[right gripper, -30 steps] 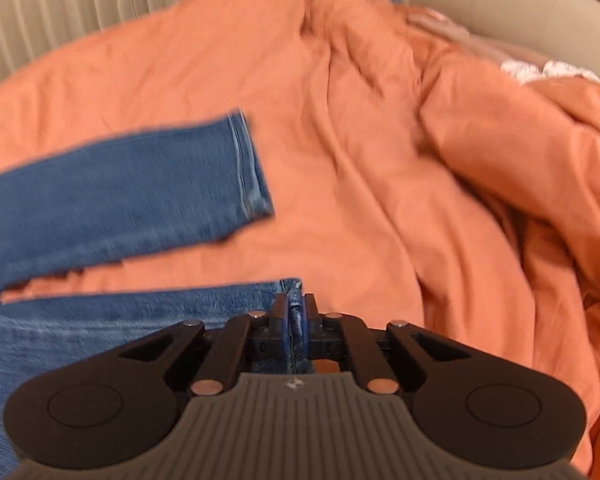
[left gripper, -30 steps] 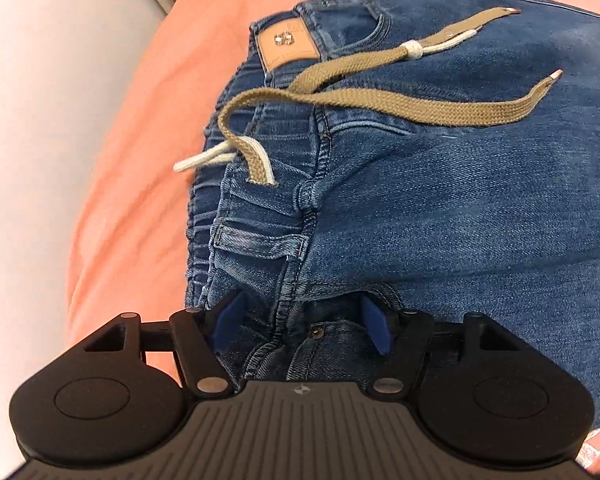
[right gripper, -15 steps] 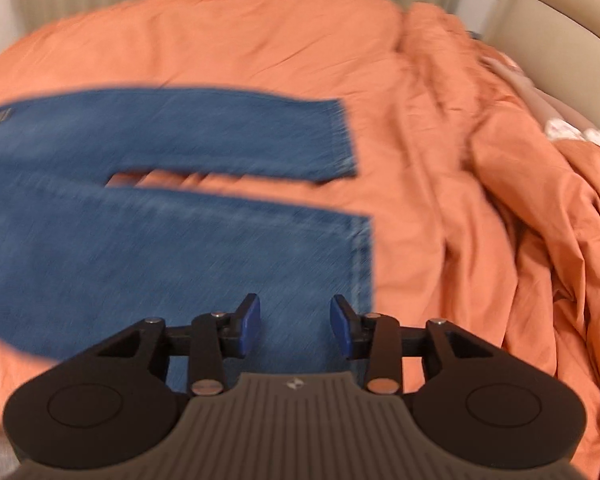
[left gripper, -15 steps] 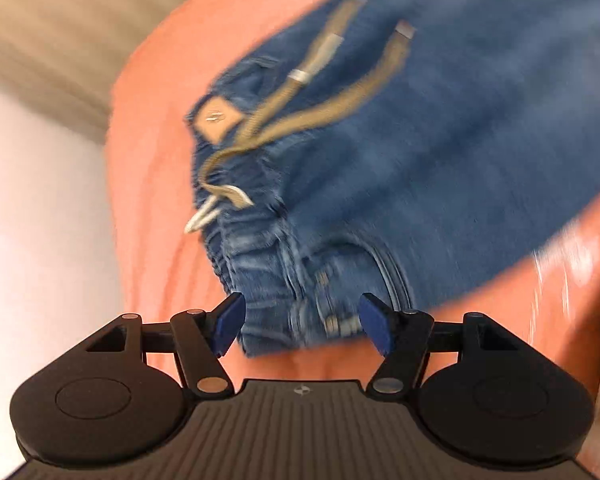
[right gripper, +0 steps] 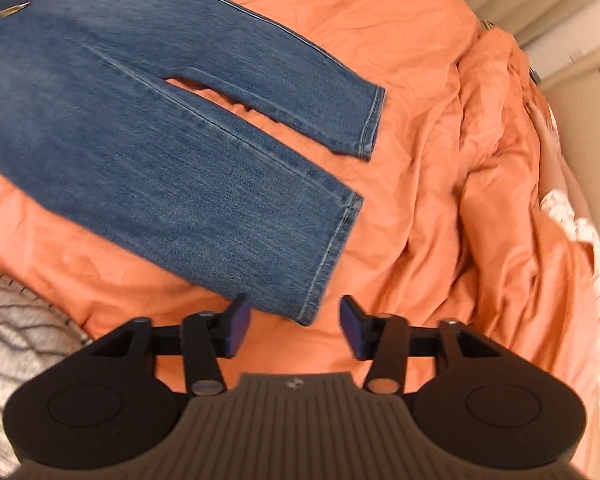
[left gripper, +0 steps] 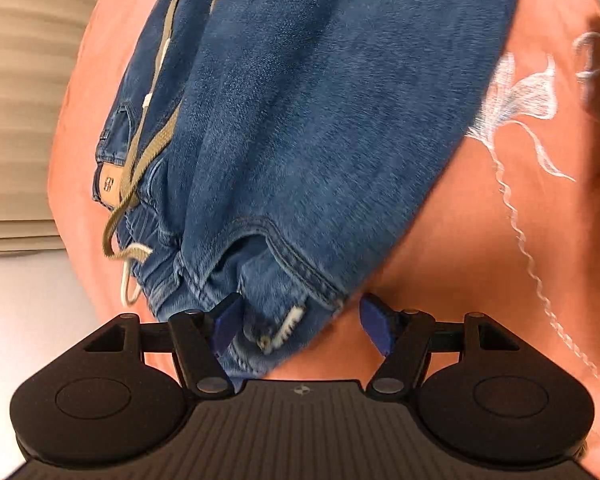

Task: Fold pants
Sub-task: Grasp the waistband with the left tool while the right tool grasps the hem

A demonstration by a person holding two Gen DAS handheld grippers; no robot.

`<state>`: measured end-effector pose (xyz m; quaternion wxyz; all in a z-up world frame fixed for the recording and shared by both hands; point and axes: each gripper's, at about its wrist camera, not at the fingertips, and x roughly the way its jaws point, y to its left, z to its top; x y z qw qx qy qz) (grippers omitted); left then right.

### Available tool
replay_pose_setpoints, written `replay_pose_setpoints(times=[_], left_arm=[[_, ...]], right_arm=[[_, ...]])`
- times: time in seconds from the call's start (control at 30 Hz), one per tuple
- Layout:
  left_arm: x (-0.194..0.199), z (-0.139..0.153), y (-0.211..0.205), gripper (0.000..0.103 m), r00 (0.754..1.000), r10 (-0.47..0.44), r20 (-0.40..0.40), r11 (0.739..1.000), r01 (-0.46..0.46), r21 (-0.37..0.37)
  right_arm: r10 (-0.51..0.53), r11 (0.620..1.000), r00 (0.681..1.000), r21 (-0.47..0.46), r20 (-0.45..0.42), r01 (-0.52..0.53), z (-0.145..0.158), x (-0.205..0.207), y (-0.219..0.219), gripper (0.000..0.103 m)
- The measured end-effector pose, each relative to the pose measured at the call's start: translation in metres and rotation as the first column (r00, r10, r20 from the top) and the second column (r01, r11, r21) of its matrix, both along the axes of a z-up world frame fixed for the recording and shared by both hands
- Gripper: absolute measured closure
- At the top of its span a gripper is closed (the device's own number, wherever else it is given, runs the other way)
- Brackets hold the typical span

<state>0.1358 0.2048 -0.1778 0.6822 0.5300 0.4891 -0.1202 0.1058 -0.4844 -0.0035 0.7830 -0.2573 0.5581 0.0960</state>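
Going left to right in the right wrist view: the jeans (right gripper: pixel 148 128) lie flat on the orange bedspread (right gripper: pixel 440 60), waist in the upper left of the frame, two legs running toward the lower centre, one hem (right gripper: pixel 332 256) just above the right claw (right gripper: pixel 296 330). The legs sit side by side with a gap between them, so I'd say no fold is done. Everything's left: one leg over the other, then halving lengthwise.

In the left wrist view, the waistband end fills the middle. The tan drawstring (left gripper: pixel 152 136) trails down the left side of the frame beside a leather patch (left gripper: pixel 110 184). The left claw (left gripper: pixel 300 328) is spread wide with the waistband corner sitting between its fingers, not pinched. The right claw is spread too, holding nothing.

Count: one pair of jeans, two legs, one drawstring with two tan tails, one patch, two claws. A grey striped fabric (right gripper: pixel 16 320) peeks in at lower left of the right view.
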Motion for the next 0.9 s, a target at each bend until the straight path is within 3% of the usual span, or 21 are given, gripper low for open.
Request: replay_pose_setpoints(times=[0.07,0.17,0.3,0.57,0.9], left_arm=[[0.005,-0.004,0.000,0.028,1.000,0.015,0.025,1.000,-0.016,0.001],[0.010,-0.004,-0.002,0.060,0.998,0.052,0.043,0.999,-0.052,0.001],[0.010,0.018,-0.005,0.085,0.991,0.079,0.106,0.997,-0.075,-0.034],[0.018,0.067,-0.002,0.091,0.959,0.234,0.158,0.958,-0.200,-0.208],[0.030,0.093,-0.008,0.092,0.922,0.329,0.203,0.925,-0.272,-0.264]], right_arm=[[0.013,1.000,1.000,-0.002,0.000,-0.013,0.000,-0.001,0.004,0.046],[0.059,0.998,0.998,-0.022,0.020,-0.059,-0.021,-0.004,0.016,0.050],[0.152,0.986,0.987,-0.070,0.051,-0.148,-0.067,-0.014,0.036,0.051],[0.356,0.929,0.927,-0.156,0.115,-0.337,-0.112,-0.039,0.063,0.054],[0.444,0.884,0.887,-0.219,0.125,-0.412,-0.128,-0.070,0.061,0.056]])
